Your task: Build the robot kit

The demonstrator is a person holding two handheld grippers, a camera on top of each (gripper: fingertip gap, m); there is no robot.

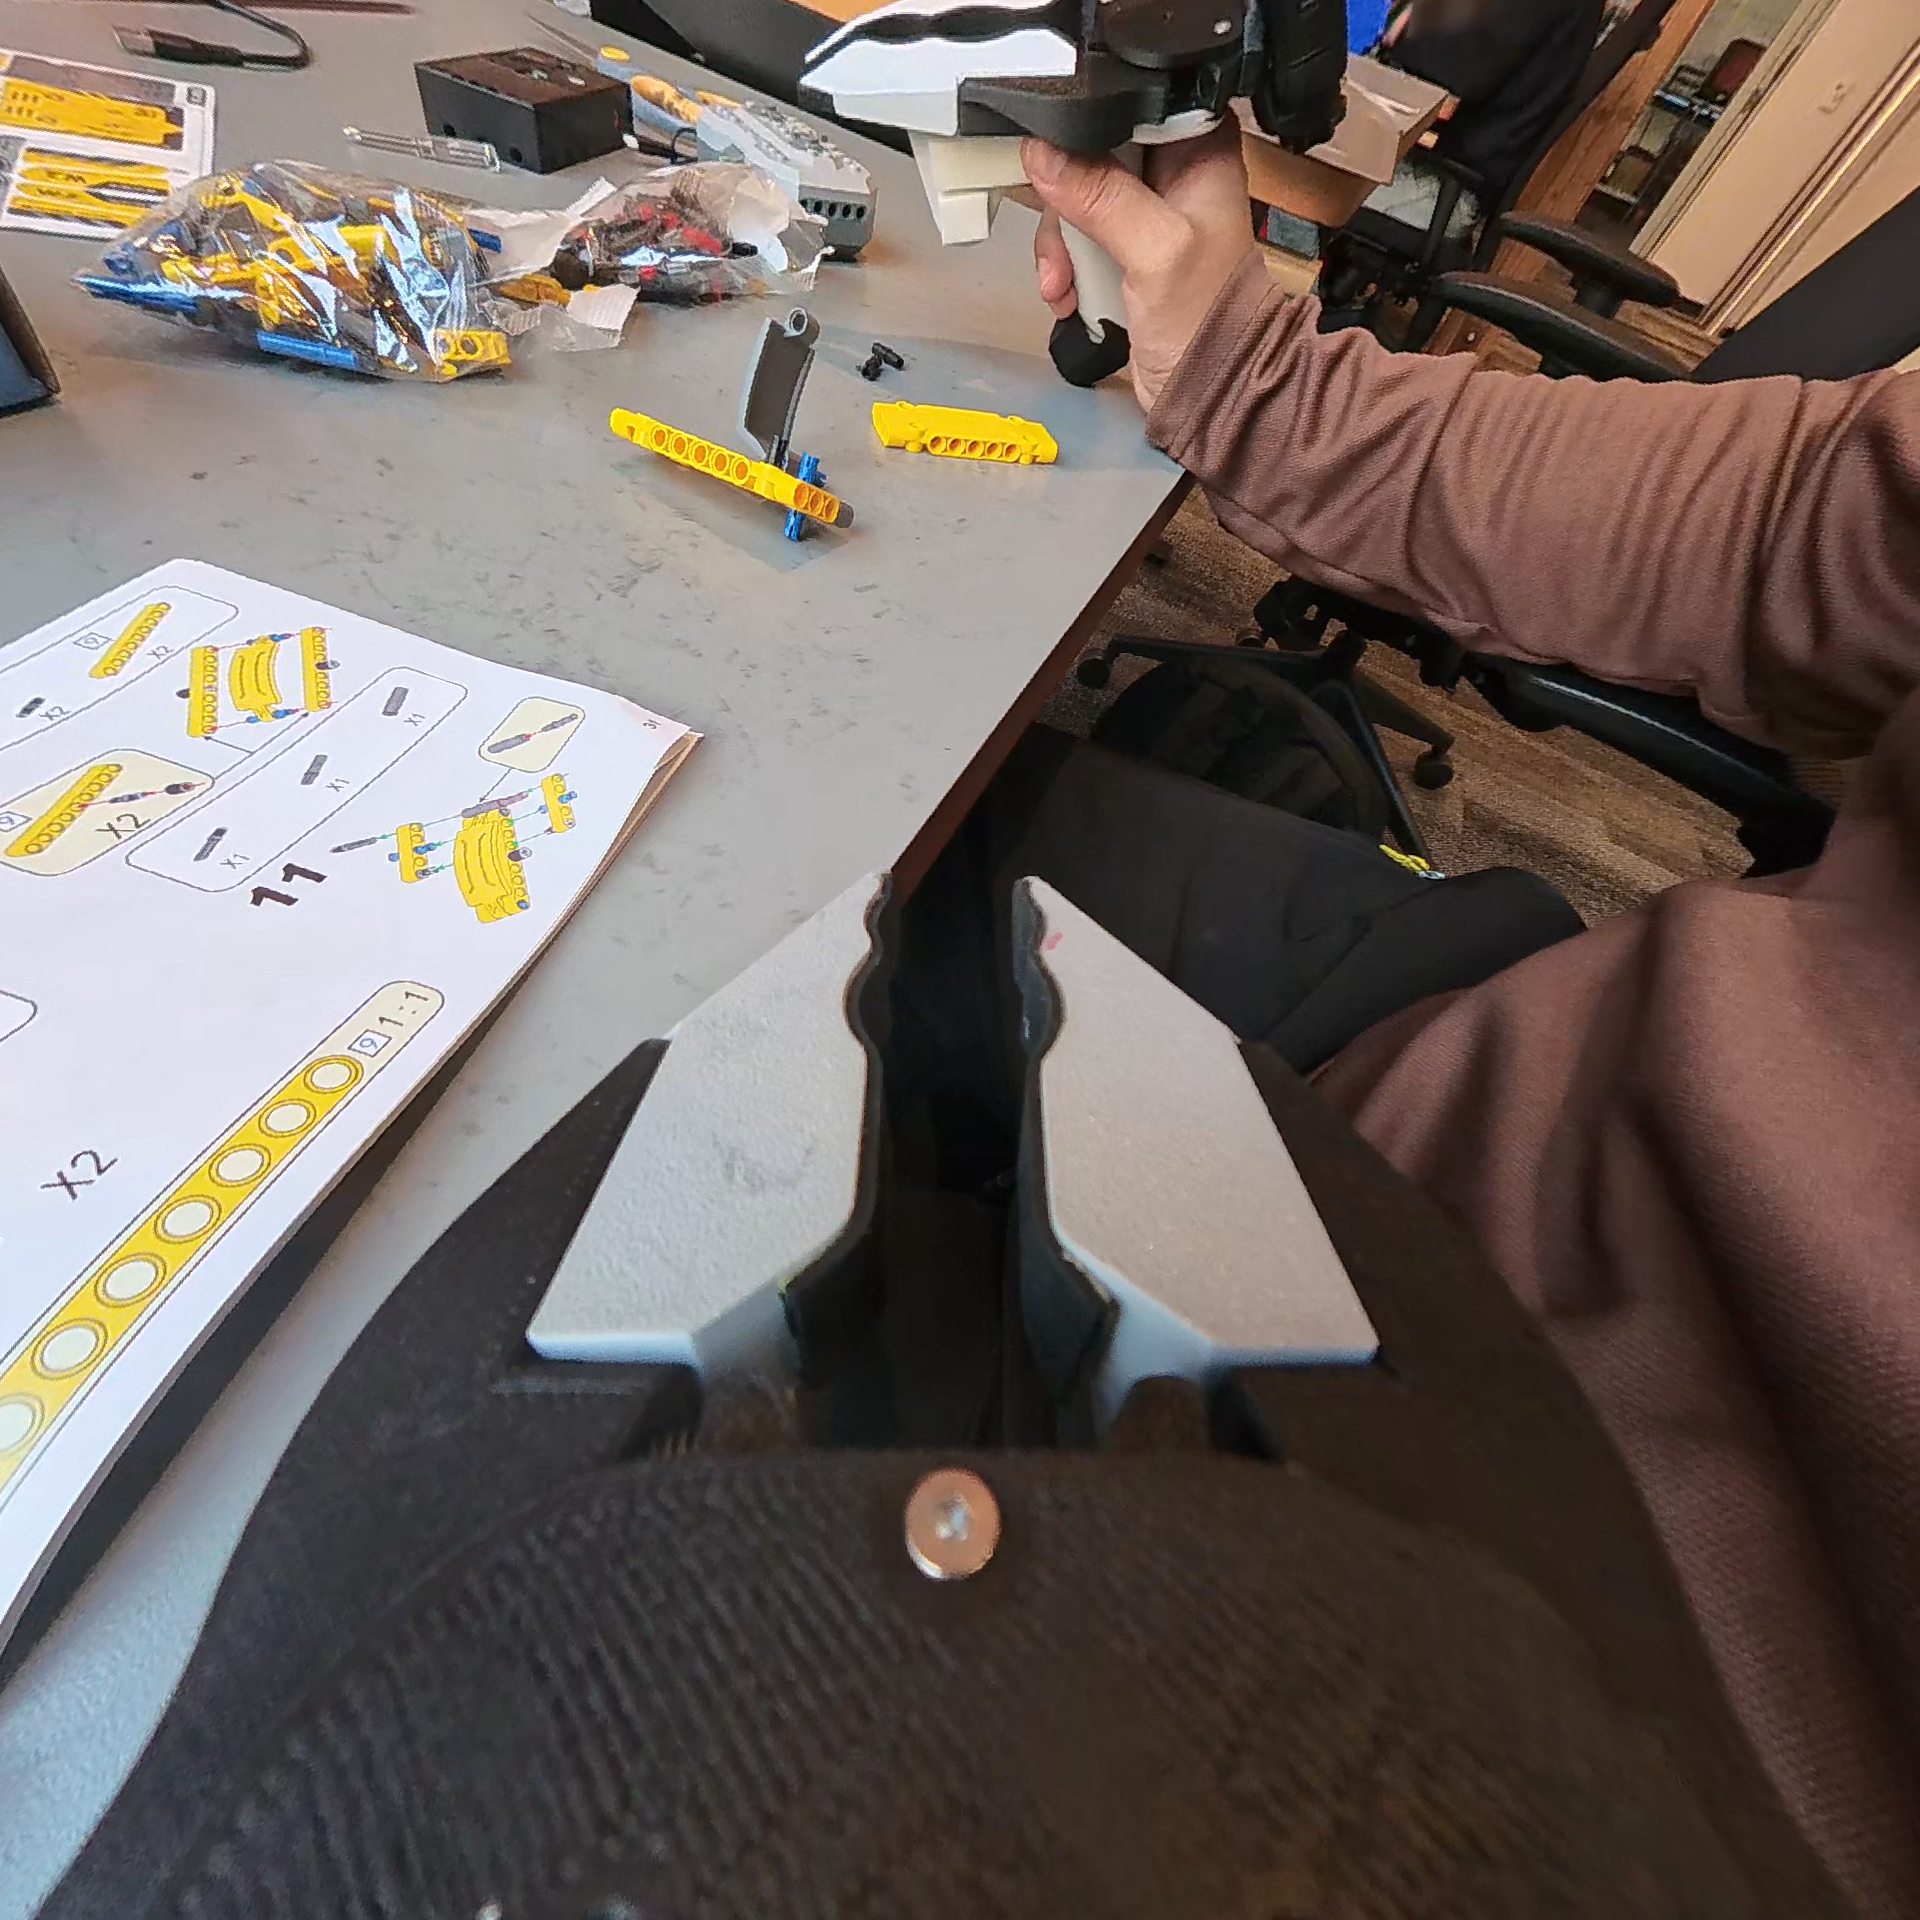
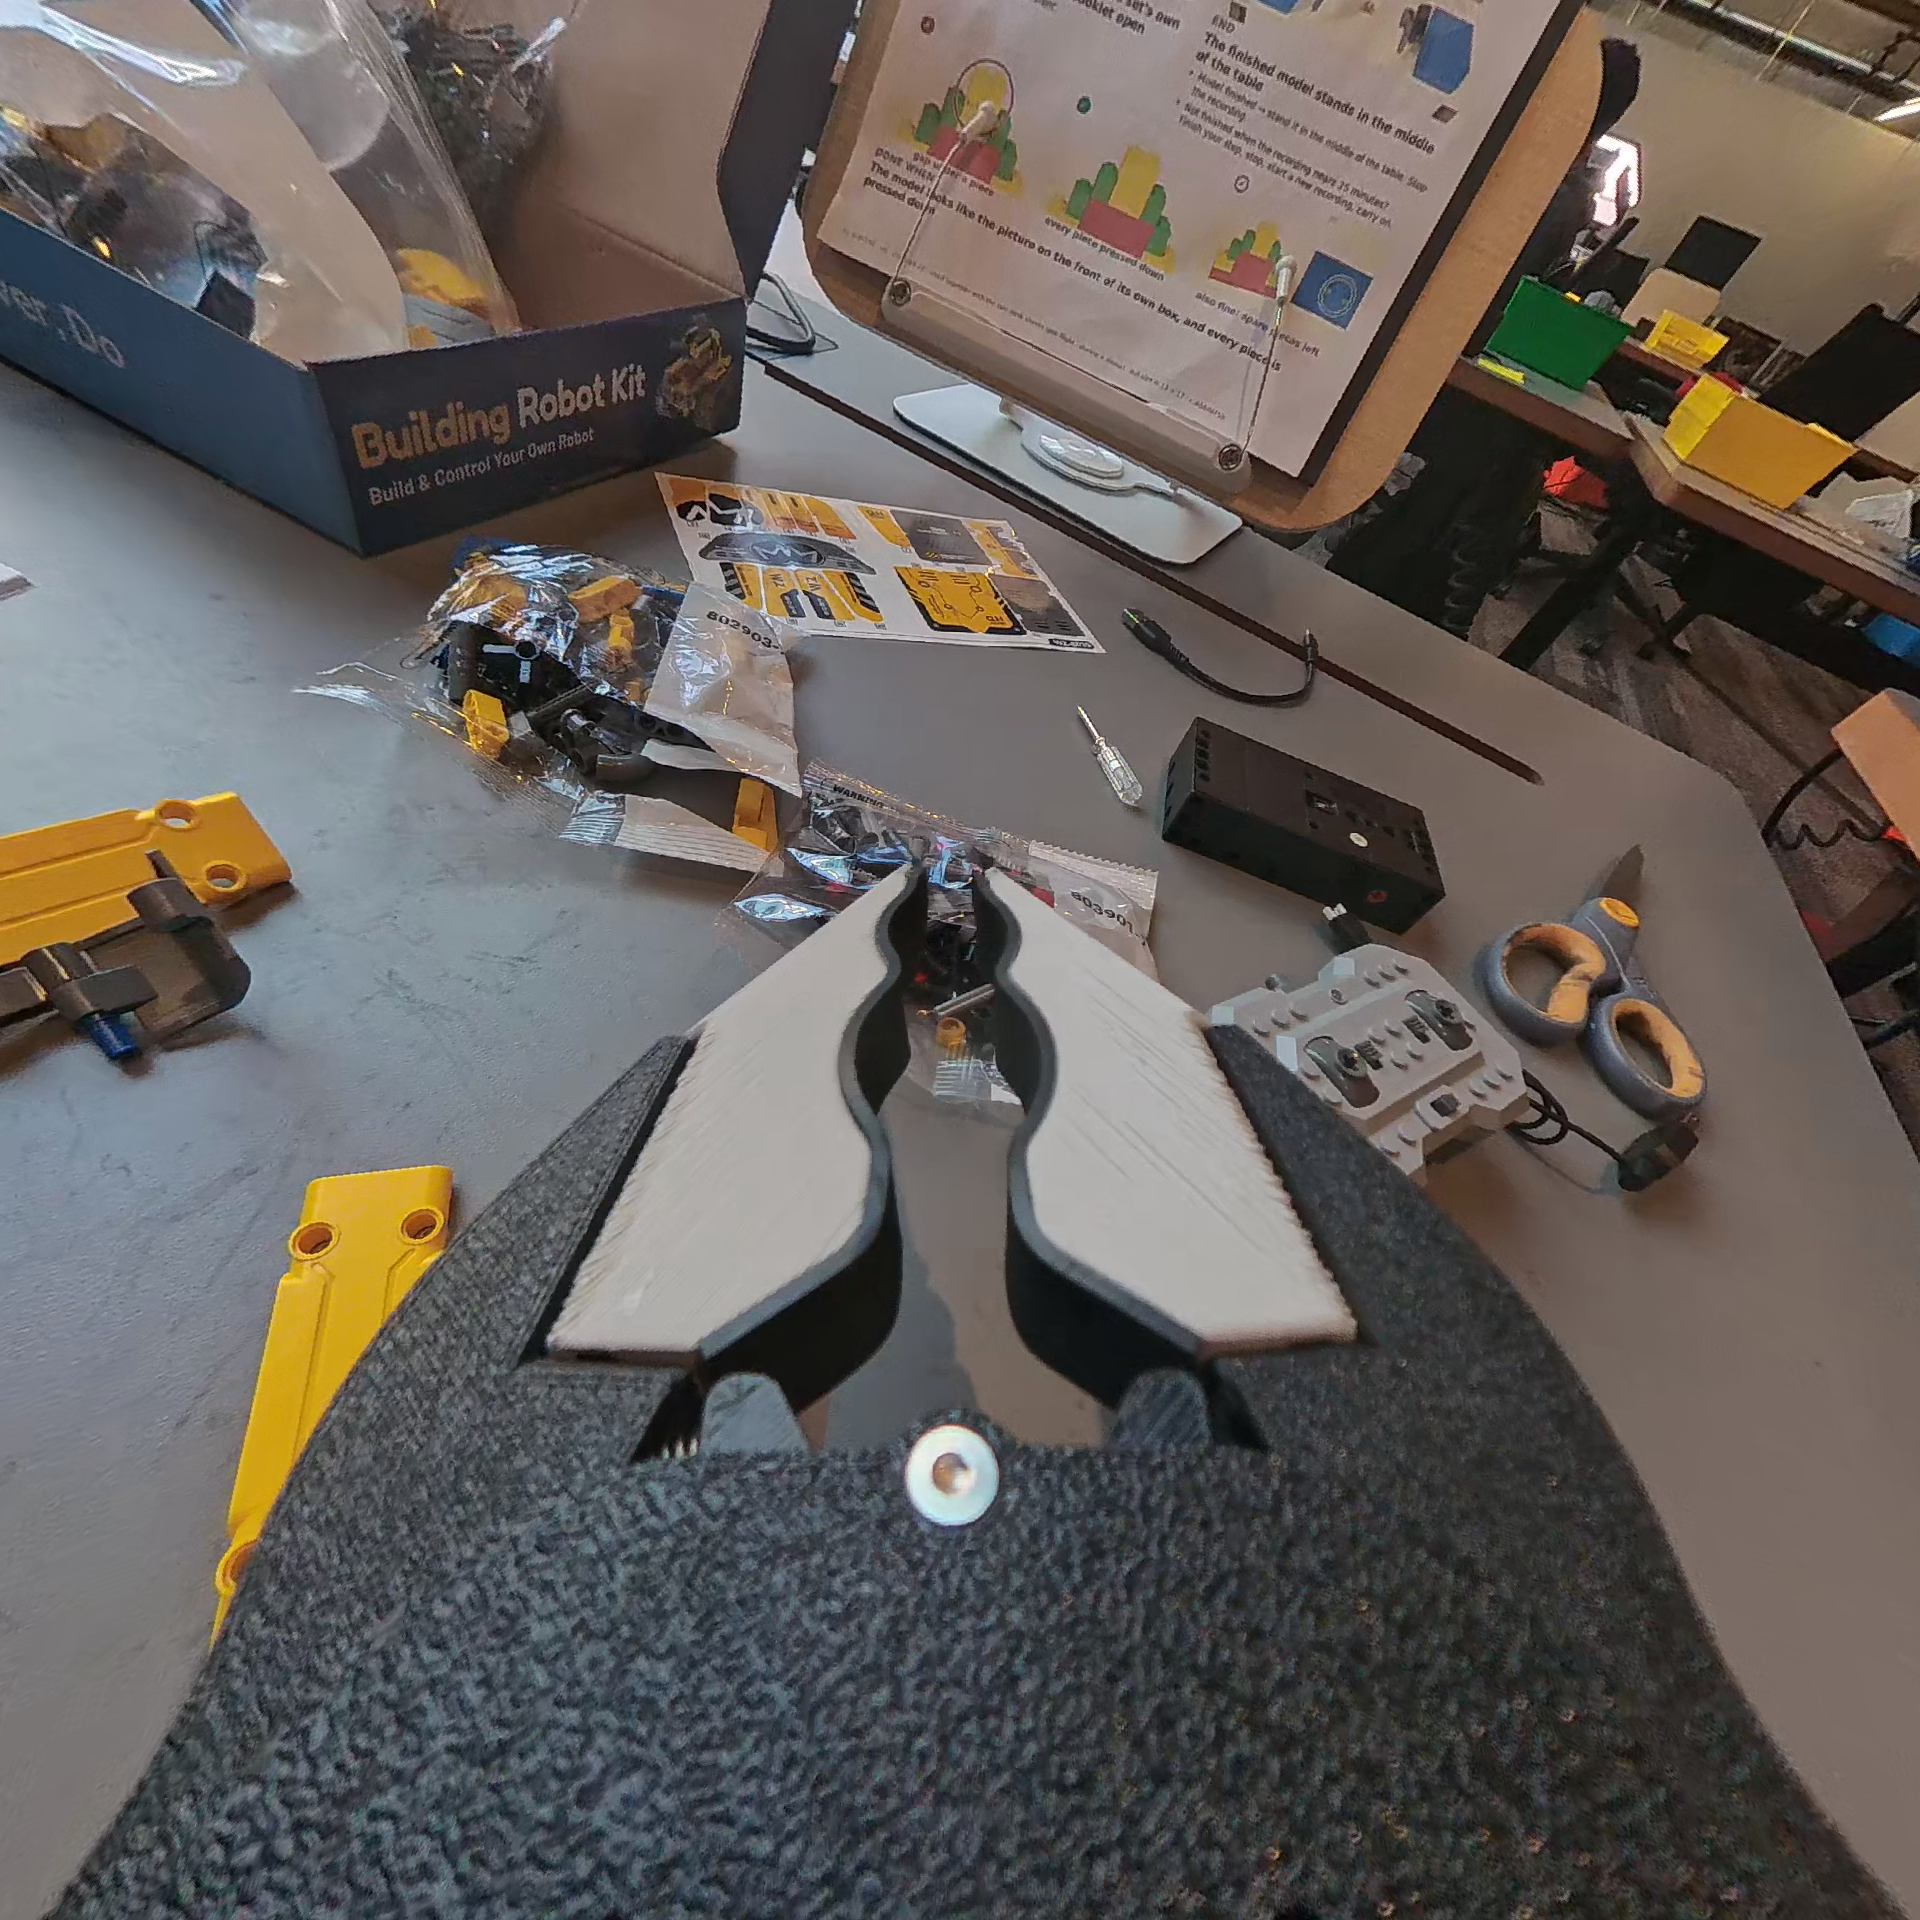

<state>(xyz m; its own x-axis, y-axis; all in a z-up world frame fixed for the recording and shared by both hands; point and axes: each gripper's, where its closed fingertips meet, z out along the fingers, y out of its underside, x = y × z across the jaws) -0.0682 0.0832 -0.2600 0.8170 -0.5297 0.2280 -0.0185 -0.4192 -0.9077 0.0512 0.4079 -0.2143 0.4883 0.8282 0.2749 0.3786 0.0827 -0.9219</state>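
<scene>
The left tool (image 1: 951,894) hung empty at the edge of the grey tabletop (image 1: 540,520), its jaws slightly parted, just beside an open instruction booklet (image 1: 260,831) and well apart from a yellow beam assembly (image 1: 738,457). The right tool (image 2: 948,878), held by a hand (image 1: 1132,239), hovered with jaws narrowly apart and gripping nothing, over a clear bag of small dark parts (image 2: 1049,883). Grey-handled scissors (image 2: 1590,987) and a black box (image 2: 1299,821) lay near.
</scene>
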